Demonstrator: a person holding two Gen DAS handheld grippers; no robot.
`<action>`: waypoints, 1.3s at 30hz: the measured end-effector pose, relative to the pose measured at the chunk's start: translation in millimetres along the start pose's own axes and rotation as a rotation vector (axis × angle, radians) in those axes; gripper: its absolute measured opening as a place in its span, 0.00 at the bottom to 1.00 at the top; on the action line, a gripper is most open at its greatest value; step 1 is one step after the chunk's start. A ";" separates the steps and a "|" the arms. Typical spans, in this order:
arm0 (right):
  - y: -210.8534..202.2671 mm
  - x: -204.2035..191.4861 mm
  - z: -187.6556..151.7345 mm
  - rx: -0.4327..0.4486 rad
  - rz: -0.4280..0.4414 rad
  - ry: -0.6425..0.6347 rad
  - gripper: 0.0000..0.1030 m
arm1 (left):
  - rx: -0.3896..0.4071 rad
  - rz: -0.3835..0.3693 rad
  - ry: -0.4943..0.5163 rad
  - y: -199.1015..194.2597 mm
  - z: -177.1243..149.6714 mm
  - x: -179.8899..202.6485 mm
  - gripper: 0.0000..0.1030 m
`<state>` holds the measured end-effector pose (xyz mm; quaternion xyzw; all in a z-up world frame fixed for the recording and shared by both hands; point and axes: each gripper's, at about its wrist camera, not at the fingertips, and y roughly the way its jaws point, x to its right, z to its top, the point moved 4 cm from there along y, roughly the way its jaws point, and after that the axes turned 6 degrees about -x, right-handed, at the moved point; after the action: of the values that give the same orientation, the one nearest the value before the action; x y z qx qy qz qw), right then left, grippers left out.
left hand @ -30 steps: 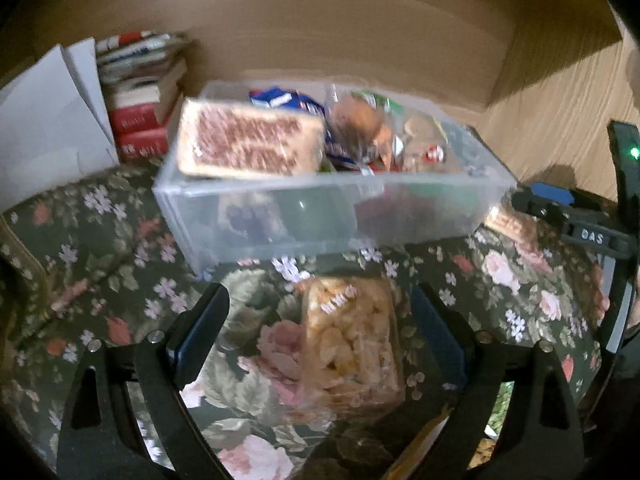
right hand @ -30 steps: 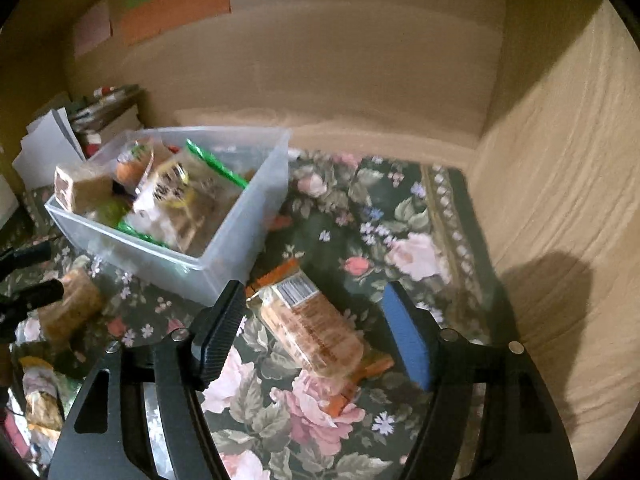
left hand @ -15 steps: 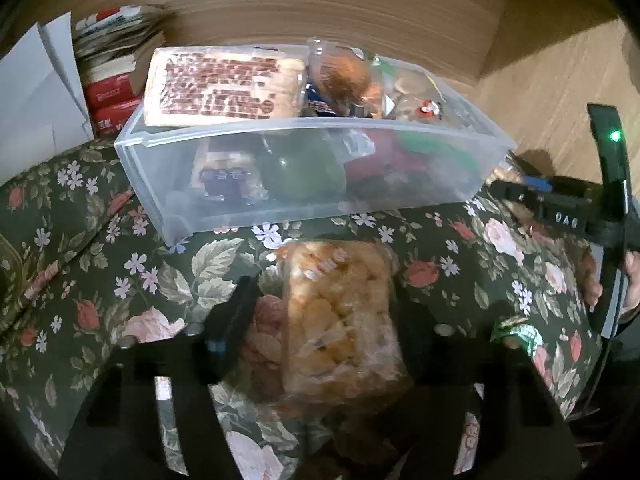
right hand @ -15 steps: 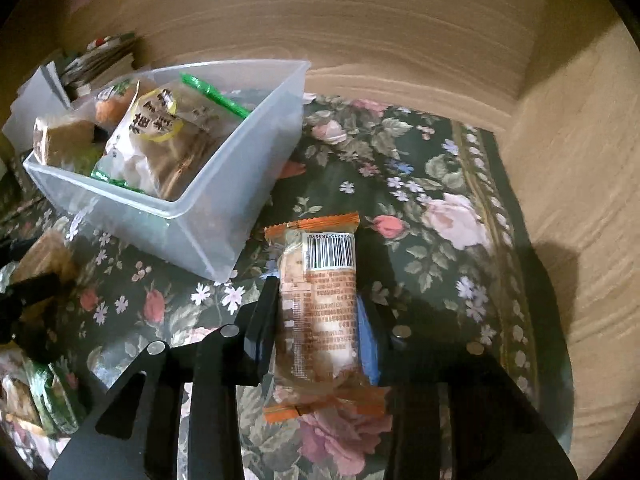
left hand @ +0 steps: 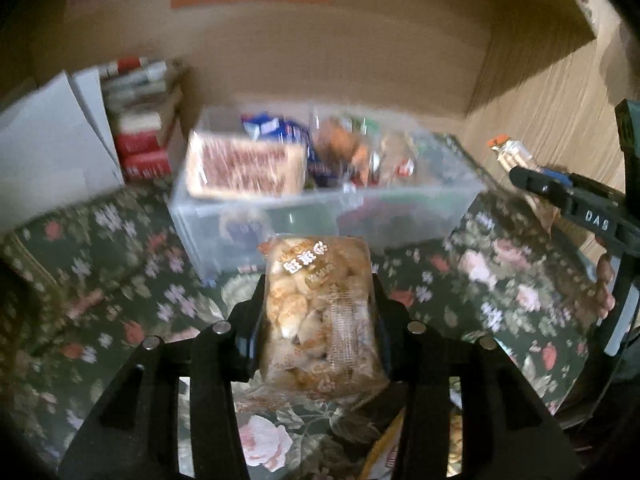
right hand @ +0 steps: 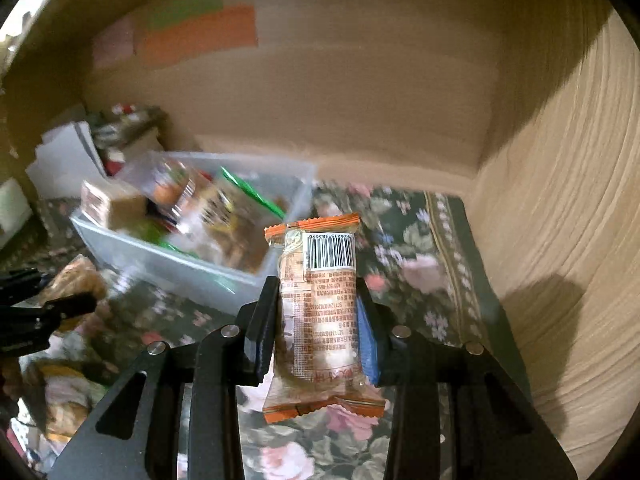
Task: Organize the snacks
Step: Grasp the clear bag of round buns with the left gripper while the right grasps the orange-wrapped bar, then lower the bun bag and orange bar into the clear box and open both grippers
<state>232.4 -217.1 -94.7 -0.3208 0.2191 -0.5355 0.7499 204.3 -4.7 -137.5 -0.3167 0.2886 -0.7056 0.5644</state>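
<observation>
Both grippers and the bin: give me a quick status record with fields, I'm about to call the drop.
left gripper: shut on clear snack bag, lifted above the floral cloth
right gripper: shut on orange-edged wrapper, barcode end pointing forward
clear bin: ahead of the left gripper, already holding several packets
bin from the right wrist view: forward and left
loose snacks: a few more at lower left
image quality: background motion-blurred in both views

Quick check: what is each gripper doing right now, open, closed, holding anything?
Left gripper: closed on a clear snack bag.
Right gripper: closed on an orange-ended snack bar.
</observation>
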 end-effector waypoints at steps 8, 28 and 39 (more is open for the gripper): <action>-13.4 -30.1 29.3 0.087 0.057 -0.032 0.31 | 0.120 0.032 -0.018 -37.3 40.6 -8.5 0.43; 34.9 -68.5 80.3 0.086 0.100 -0.043 0.31 | 0.155 0.065 -0.061 -2.6 113.5 -47.3 0.43; 79.6 -72.1 88.5 -0.003 0.095 -0.046 0.31 | 0.109 0.055 -0.063 29.0 123.6 -55.3 0.43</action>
<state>320.8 -109.6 -90.9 -0.3234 0.2177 -0.4914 0.7788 326.5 37.7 -88.1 -0.2996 0.2405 -0.6942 0.6087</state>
